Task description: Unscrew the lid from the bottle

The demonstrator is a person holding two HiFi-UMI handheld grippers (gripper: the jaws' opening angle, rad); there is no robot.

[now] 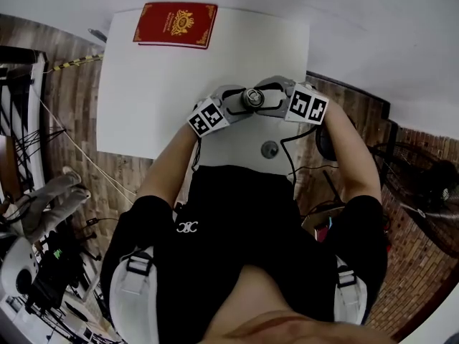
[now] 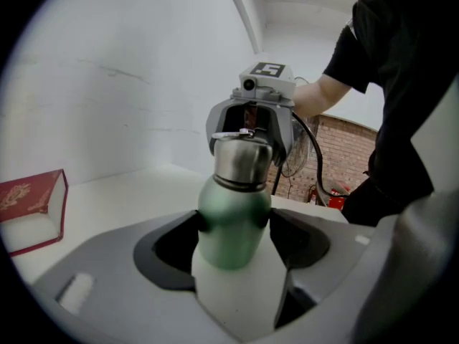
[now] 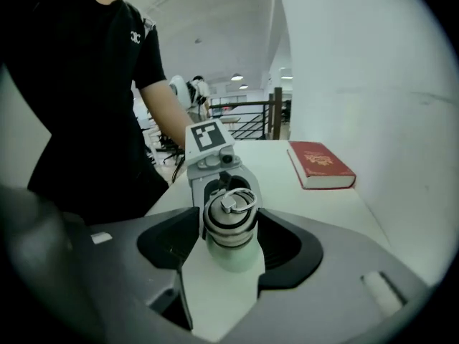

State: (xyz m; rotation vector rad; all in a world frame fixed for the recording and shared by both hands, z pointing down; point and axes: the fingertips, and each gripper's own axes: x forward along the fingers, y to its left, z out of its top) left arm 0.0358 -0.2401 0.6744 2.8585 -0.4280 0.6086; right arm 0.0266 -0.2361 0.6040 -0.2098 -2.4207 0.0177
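Bottle and left fingers: the bottle (image 2: 232, 217) is held upright between the fingers (image 2: 171, 248) of the left gripper (image 2: 235, 229). Both dark pads are pressed against the sides of its green body, just below the shoulder.
Lid and right fingers: the lid (image 3: 229, 219) is flanked by the fingers (image 3: 169, 244) of the right gripper (image 3: 229, 229), which are set wide and closed against its two sides. The right gripper is brought in from the side opposite the left one.
Bottle's place: it is seen from the head view over the near part of the table (image 1: 143, 99), straight in front of the person's black shirt (image 1: 237, 228). It cannot be told whether its base is set on the table.
Bottle's look: a rounded body is shown, matt green at the top and paler lower down.
Lid's look: it is brushed steel, cylindrical and ridged round its lower edge. It is topped by a wire ring (image 3: 237, 200) laid over to one side, and it is seated on the neck.
Surface: a plain white tabletop is seen. A red book (image 1: 176, 24) with a gold emblem is laid flat at the far edge, well apart from the bottle.
Room: a white wall (image 2: 107, 84) is seen behind the table and a brick-patterned floor (image 1: 72, 99) round it. A dark railing (image 3: 251, 124) is seen farther back under ceiling lights.
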